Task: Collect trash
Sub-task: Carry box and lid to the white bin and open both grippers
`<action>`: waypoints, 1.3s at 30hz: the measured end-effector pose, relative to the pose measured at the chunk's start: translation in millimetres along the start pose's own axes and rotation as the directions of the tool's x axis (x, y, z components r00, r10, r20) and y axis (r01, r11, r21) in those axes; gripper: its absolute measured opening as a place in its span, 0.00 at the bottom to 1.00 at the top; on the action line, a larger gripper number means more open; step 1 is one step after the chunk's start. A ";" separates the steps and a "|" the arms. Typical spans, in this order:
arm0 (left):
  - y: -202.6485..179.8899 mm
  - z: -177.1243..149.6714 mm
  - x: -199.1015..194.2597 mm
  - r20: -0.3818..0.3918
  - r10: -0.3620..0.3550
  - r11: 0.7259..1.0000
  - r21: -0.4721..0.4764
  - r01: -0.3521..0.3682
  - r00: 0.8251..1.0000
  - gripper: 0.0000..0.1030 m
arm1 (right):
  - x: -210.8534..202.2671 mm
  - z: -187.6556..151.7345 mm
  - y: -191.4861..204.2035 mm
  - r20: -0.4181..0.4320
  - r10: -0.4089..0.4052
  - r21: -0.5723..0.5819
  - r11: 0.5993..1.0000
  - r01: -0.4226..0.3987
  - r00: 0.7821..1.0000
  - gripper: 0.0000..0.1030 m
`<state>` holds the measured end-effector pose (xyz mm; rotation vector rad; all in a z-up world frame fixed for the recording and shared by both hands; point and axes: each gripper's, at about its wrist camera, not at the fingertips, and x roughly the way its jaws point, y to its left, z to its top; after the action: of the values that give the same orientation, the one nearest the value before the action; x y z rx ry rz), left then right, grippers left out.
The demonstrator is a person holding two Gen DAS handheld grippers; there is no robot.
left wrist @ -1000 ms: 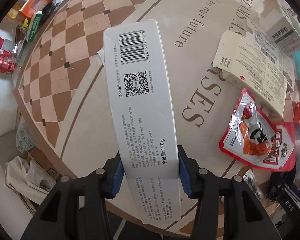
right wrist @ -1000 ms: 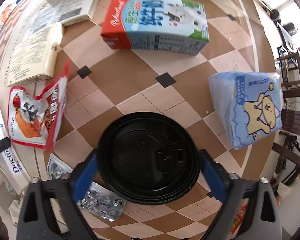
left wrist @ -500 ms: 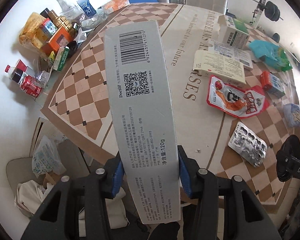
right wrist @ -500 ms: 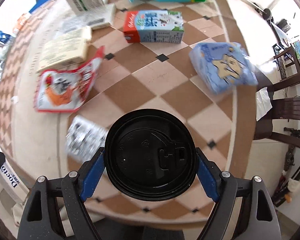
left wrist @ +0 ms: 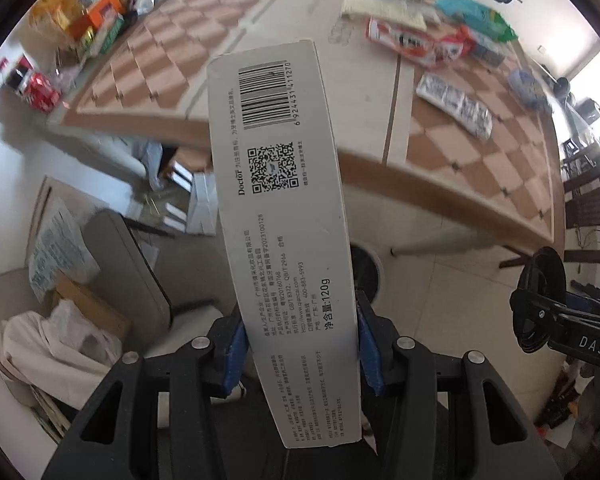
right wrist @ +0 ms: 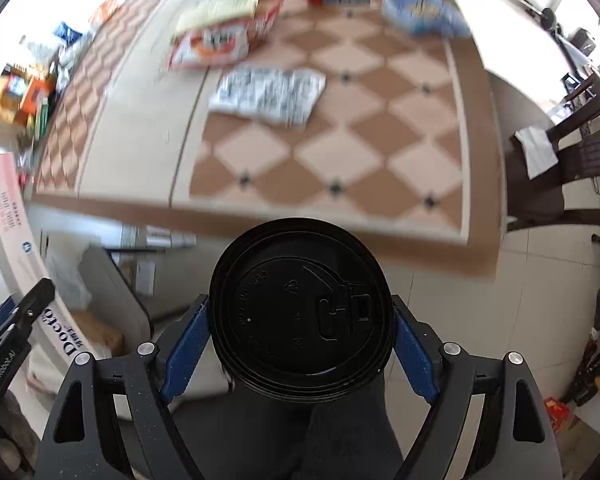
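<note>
My left claw [left wrist: 298, 344] clenched toothpaste box [left wrist: 278, 184], long axis pointing forward; right claw [right wrist: 300, 340] gripped lidded cup [right wrist: 300, 316]; both beyond table [right wrist: 140, 140] edge, above floor.

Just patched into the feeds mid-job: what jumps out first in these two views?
The long white box with a barcode fills the middle of the left view, clamped in the left hand-held gripper beyond the table's edge. In the right view a black cup lid sits between the pads of the right hand-held gripper, also off the checkered table. Behind, a red snack bag and a foil pill sheet lie on it.
</note>
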<state>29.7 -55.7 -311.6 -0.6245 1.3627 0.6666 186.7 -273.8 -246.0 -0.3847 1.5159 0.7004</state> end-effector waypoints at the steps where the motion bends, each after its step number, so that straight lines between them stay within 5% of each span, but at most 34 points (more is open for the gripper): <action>1: 2.4 -8.0 18.7 -0.049 -0.023 1.000 -0.011 0.022 0.999 0.43 | 11.3 -12.4 1.8 -0.029 0.000 -0.013 1.000 0.000 1.000 0.84; 4: 10.6 -23.5 84.1 -0.177 -0.123 0.990 -0.091 0.108 0.976 0.43 | 61.0 -37.7 0.4 -0.121 -0.011 -0.049 0.999 0.005 0.993 0.84; 11: 13.8 -9.2 280.5 -0.334 -0.316 0.941 -0.230 0.248 0.888 0.43 | 230.1 -56.2 -17.8 -0.226 -0.043 -0.086 0.996 0.024 0.973 0.84; 16: 2.7 7.0 395.8 -0.410 -0.306 0.952 -0.165 0.260 0.859 0.43 | 354.7 -50.5 -30.8 -0.257 -0.052 -0.071 0.997 0.035 0.965 0.84; 21: -1.9 12.2 459.2 -0.473 -0.297 0.955 -0.129 0.268 0.829 0.45 | 432.8 -48.8 -35.0 -0.273 -0.050 -0.103 0.994 0.023 0.961 0.84; 23: -0.5 12.2 470.0 -0.476 -0.314 0.949 -0.146 0.278 0.822 0.59 | 450.8 -42.8 -42.0 -0.279 -0.048 -0.119 0.993 0.015 0.959 0.85; 25: 5.5 9.1 471.7 -0.455 -0.324 0.946 -0.166 0.279 0.829 0.91 | 466.2 -37.4 -45.2 -0.290 -0.034 -0.122 0.993 -0.001 0.956 0.85; 31: 21.1 -8.6 448.0 -0.398 -0.296 0.951 -0.206 0.230 0.868 0.92 | 494.4 -20.7 -48.7 -0.297 0.000 -0.131 0.991 -0.041 0.955 0.98; 35: 28.0 -16.7 425.2 -0.367 -0.180 0.979 -0.160 0.129 0.913 0.97 | 497.1 -18.0 -46.0 -0.287 -0.006 -0.135 0.990 -0.034 0.958 1.00; 39: 32.8 -31.0 395.4 -0.343 -0.082 0.990 -0.139 0.035 0.936 0.98 | 482.8 -19.8 -41.2 -0.272 -0.029 -0.141 0.990 -0.010 0.962 1.00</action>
<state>18.5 -30.2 -708.6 -0.9182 1.6295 0.6189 156.5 -231.6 -728.2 -0.6160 1.7277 0.7729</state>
